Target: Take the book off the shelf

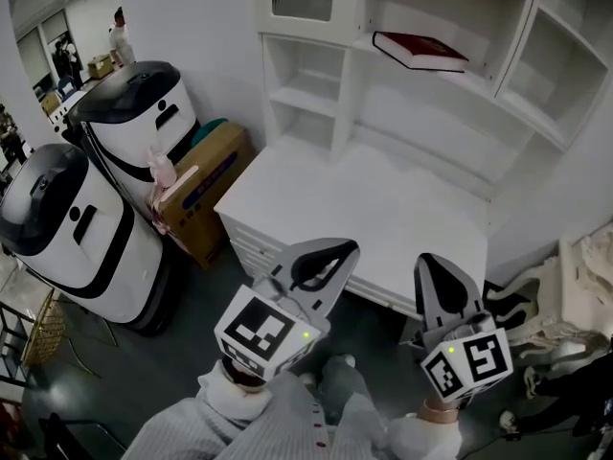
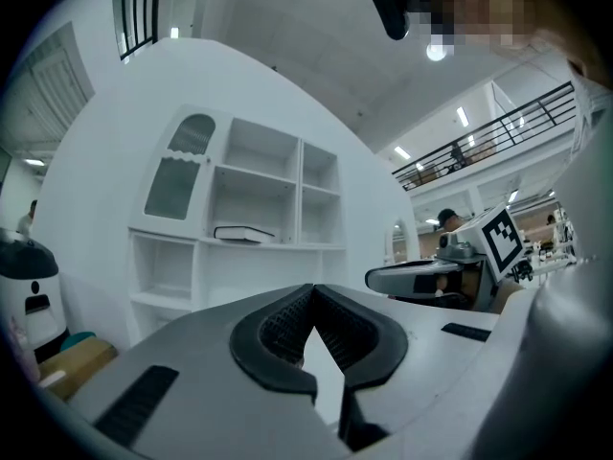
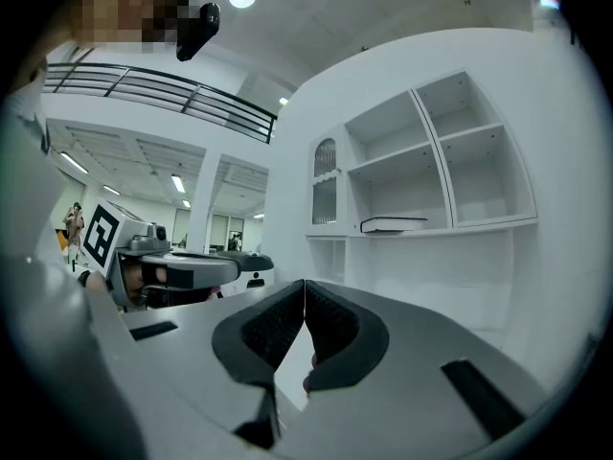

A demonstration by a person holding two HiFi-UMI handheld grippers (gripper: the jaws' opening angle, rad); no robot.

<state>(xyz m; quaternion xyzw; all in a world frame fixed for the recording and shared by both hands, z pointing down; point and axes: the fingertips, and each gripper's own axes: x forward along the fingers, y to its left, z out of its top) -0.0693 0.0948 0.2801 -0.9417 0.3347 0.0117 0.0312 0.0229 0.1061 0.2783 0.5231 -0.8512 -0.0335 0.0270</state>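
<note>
Book [image 1: 421, 51] lies on the shelf [image 1: 479, 82], well beyond both grippers.

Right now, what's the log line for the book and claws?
book: lying flat on shelf, untouched | left claw: shut, empty | right claw: shut, empty | both: near desk front, away from book
</note>
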